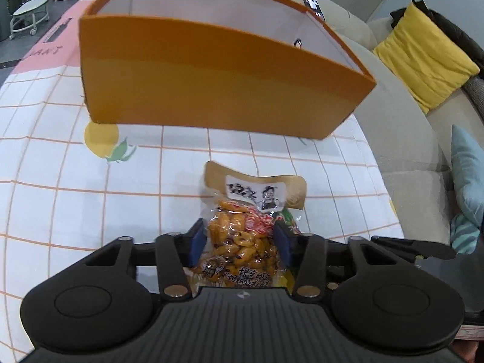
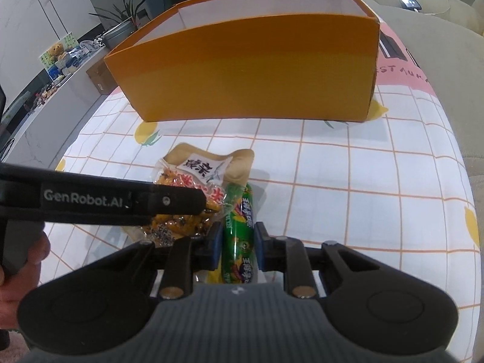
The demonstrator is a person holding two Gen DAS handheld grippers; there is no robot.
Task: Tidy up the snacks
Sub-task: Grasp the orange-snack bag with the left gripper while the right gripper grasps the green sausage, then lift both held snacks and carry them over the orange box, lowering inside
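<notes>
Snacks are in hand near the front edge of the tablecloth [image 2: 363, 163]: the left gripper [image 1: 240, 243] has its pads against a clear peanut packet [image 1: 242, 236], while the right gripper [image 2: 237, 242] is clamped on a green sausage stick [image 2: 239, 233] lying just beside it. Both should probably be lifted straight up, clear of each other, then carried over the near wall of the orange box [image 2: 251, 69]. Grid-and-lemon cloth covers the table; a beige sofa [image 1: 402, 163] with a yellow cushion [image 1: 423, 57] stands alongside.

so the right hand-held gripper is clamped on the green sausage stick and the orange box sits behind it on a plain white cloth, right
Not quite: the cloth is checked with orange lines and printed lemons, not plain. The right wrist view shows it. The right hand-held gripper does clamp the green sausage stick, orange box behind.
</notes>
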